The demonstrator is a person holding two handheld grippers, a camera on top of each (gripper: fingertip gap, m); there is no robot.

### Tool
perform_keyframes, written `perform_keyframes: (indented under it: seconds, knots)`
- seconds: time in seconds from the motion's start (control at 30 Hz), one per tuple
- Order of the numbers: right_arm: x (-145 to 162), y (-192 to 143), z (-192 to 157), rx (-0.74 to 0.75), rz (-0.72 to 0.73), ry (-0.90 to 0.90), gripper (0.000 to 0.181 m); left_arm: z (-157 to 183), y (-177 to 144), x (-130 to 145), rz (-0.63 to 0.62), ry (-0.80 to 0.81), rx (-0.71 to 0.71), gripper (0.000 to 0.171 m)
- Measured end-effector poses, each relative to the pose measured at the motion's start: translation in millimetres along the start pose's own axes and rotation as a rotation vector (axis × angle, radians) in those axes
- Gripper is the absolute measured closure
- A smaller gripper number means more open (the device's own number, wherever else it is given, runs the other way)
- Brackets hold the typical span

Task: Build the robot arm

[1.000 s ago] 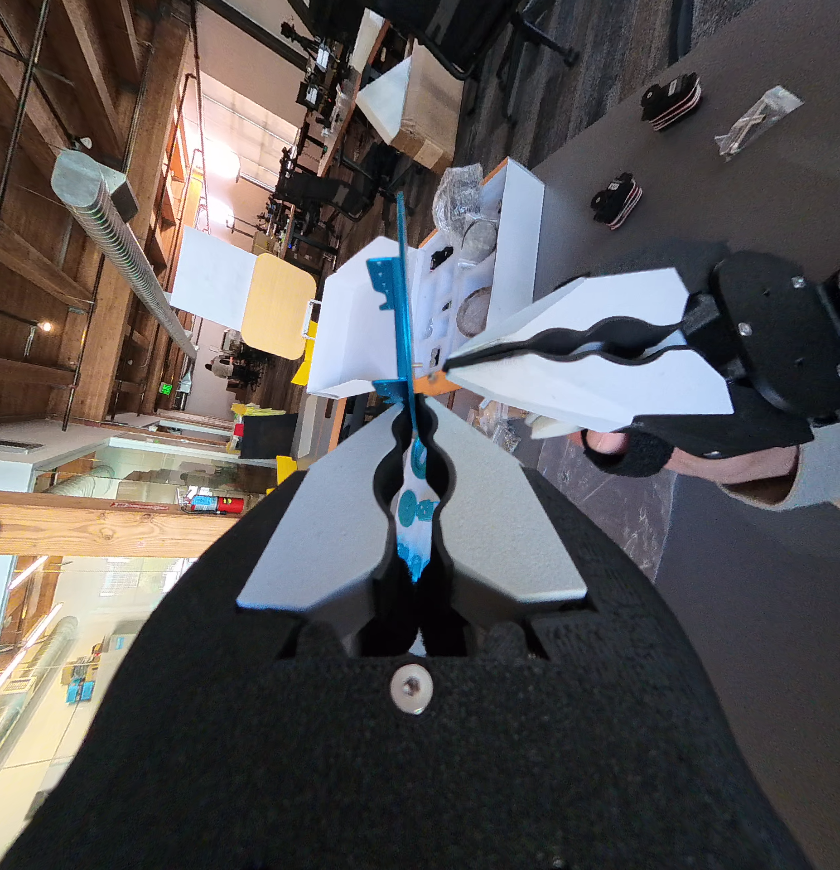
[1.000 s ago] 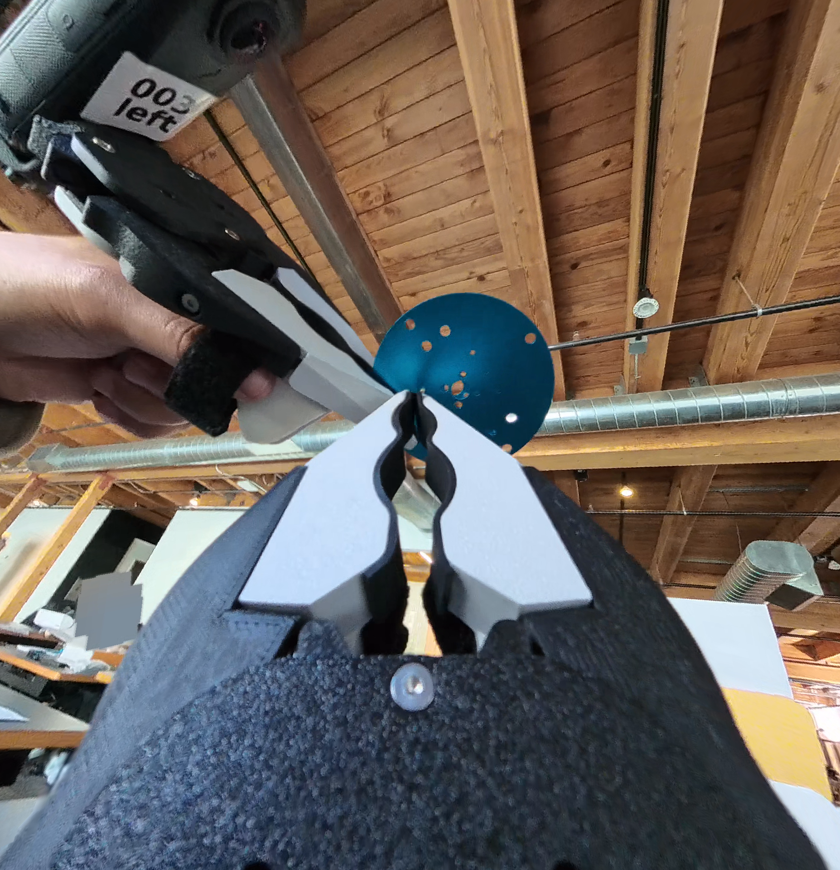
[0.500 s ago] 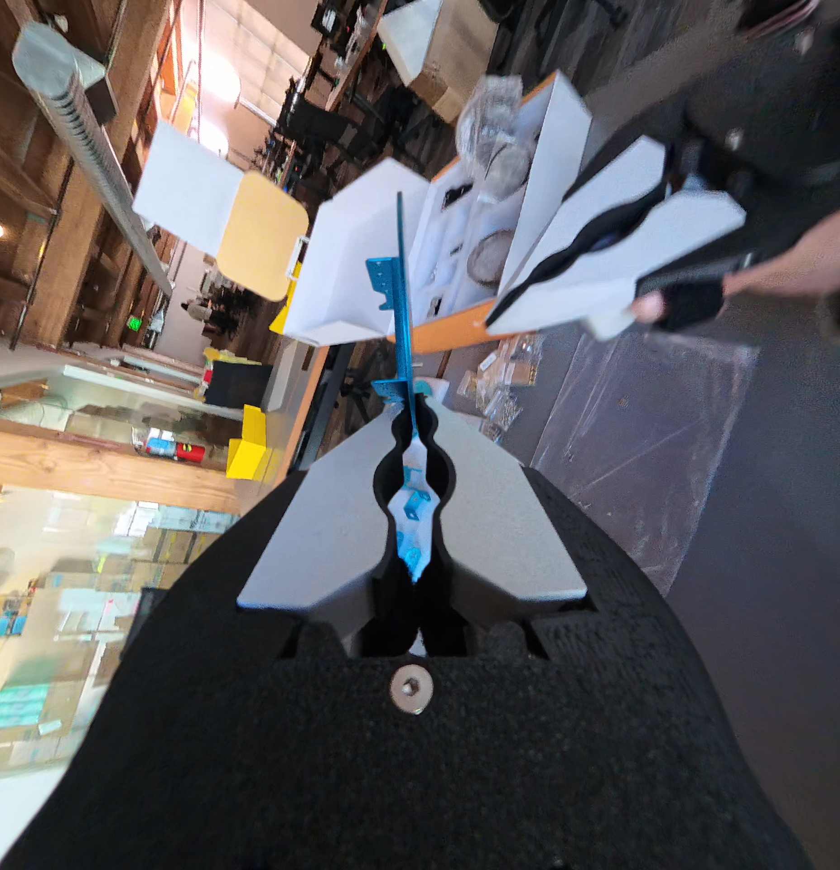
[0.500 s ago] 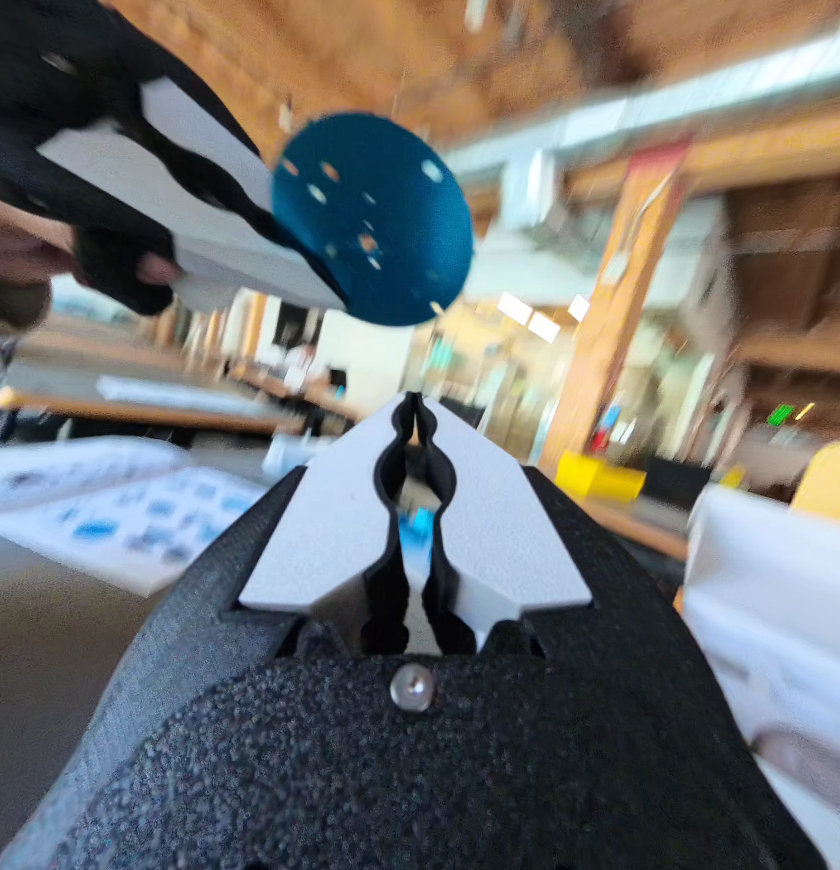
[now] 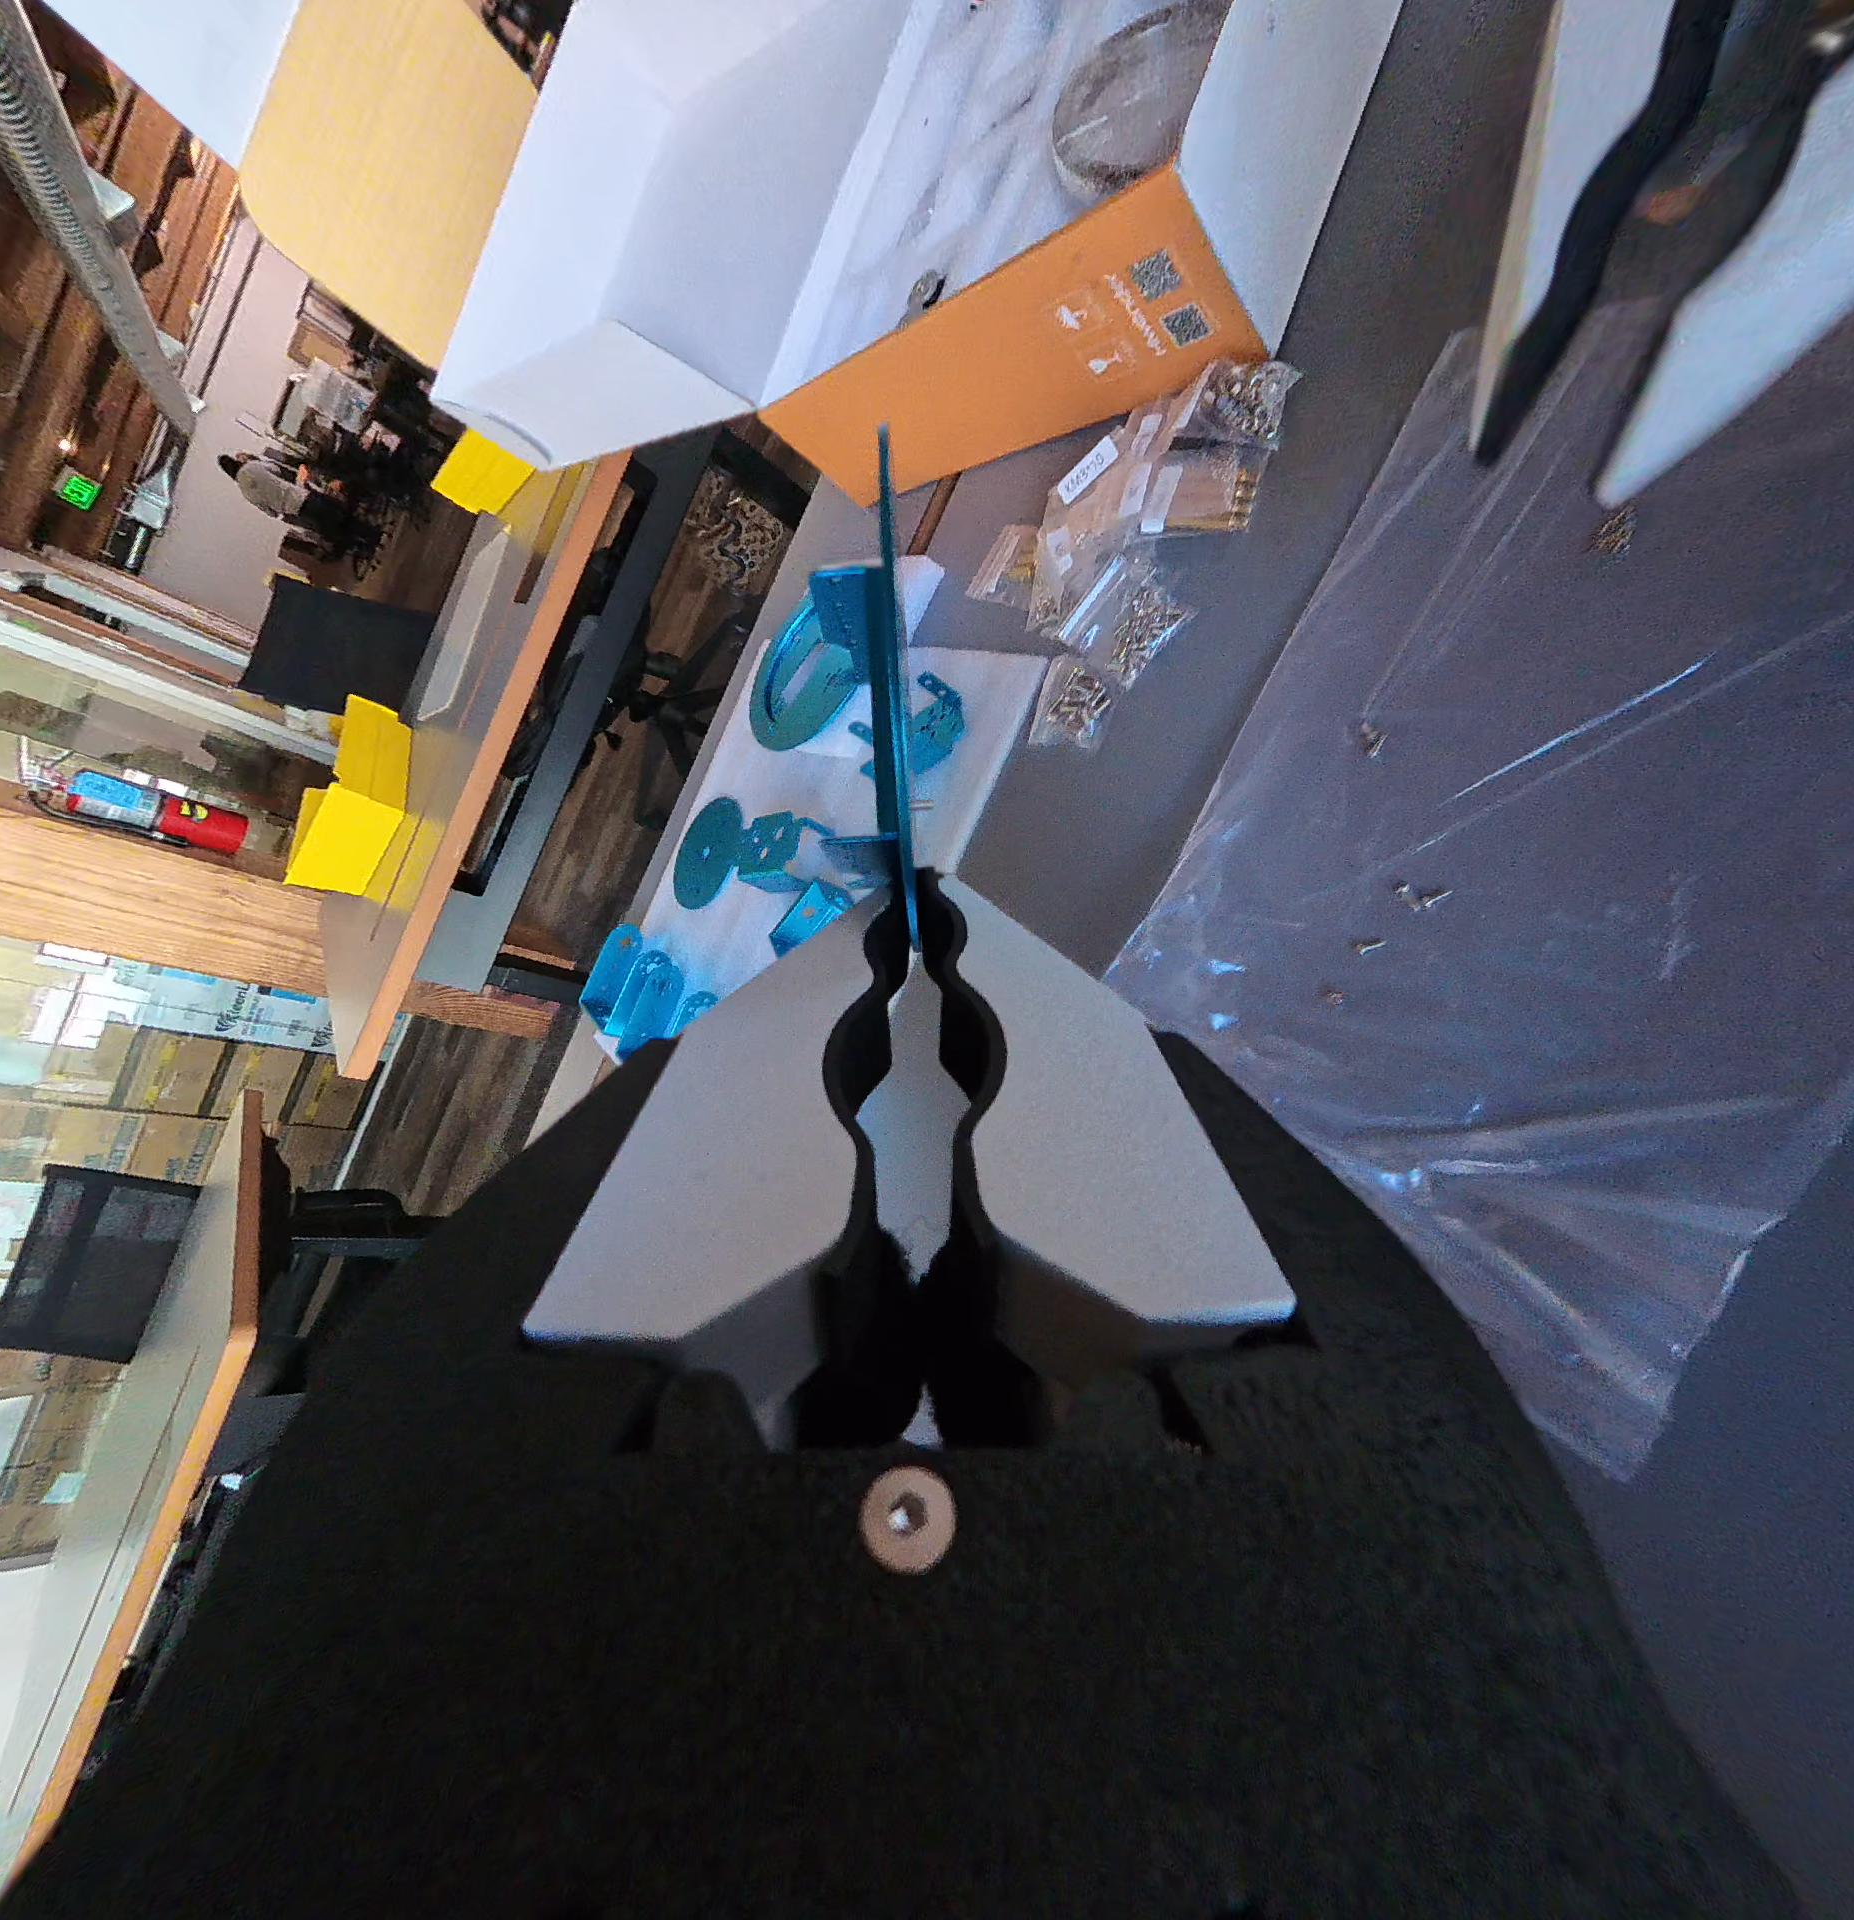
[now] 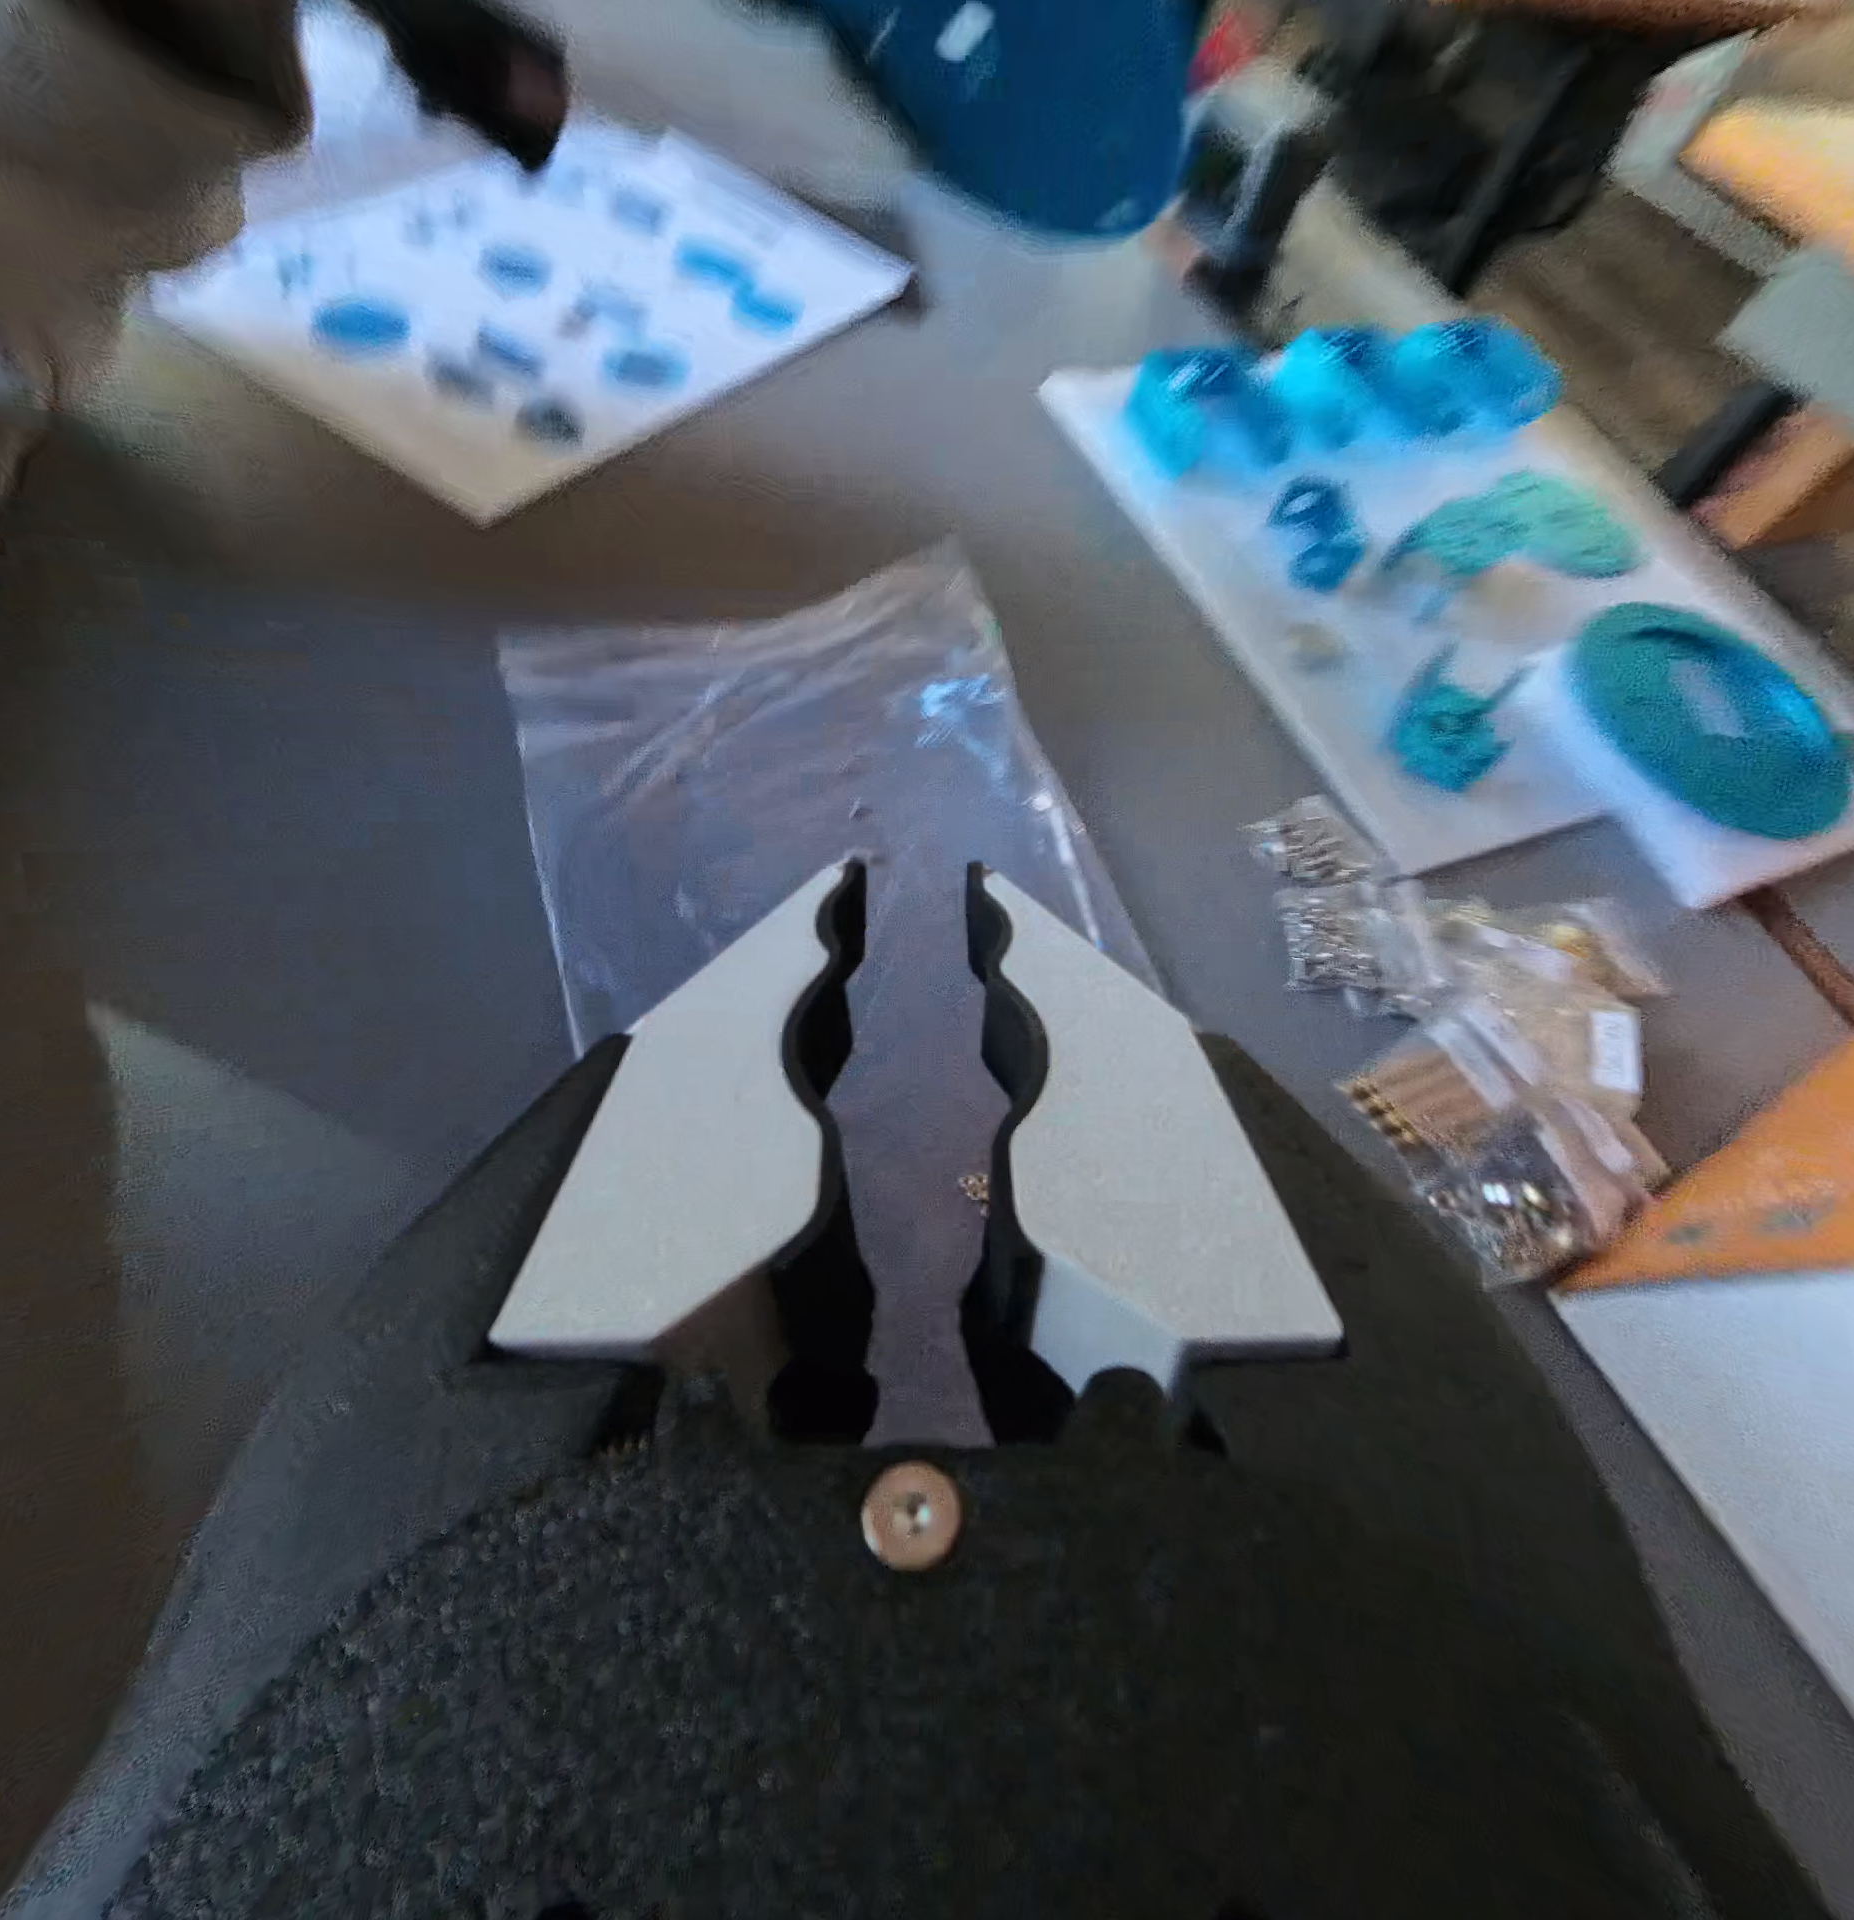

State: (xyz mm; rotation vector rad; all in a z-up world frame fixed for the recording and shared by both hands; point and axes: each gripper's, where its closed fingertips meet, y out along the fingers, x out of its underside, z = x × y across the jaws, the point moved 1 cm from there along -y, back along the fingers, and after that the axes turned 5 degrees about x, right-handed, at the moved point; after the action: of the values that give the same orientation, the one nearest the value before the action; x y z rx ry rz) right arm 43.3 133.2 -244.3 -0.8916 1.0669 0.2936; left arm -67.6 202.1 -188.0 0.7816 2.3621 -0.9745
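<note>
We see the left gripper (image 5: 915,914) with grey fingers and black, bumpy inner edges. It pinches a dark blue disc (image 5: 890,665), seen edge-on. The right gripper (image 6: 915,883) has the same grey and black. Under it lies a clear, shiny plastic bag (image 6: 788,748) on a dark grey table (image 6: 227,779). A white sheet (image 6: 1318,665) carries bright blue and teal metal parts (image 6: 1712,748). Small clear bags (image 6: 1474,1070) hold gold and silver screws. A box (image 5: 1006,343) is orange and white. A white paper (image 6: 528,312) has blue pictures.
</note>
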Motion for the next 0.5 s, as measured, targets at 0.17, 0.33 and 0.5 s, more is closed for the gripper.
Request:
perform_keyframes:
  seconds: [0.17,0.33,0.5]
  knots:
    - [9.6,63.3,-18.1,-0.203,-0.259,-0.247,0.151,-14.8,6.4,22.4,-0.011,0.021,-0.013,0.171]
    - [11.2,114.6,-37.8,-0.345,-0.3,-0.332,0.158,-24.7,8.0,46.5,-0.047,0.044,-0.012,0.171]
    - [27.0,129.3,-36.1,-0.352,-0.341,-0.393,0.163,-29.6,7.3,60.5,-0.068,0.081,0.011,0.171]
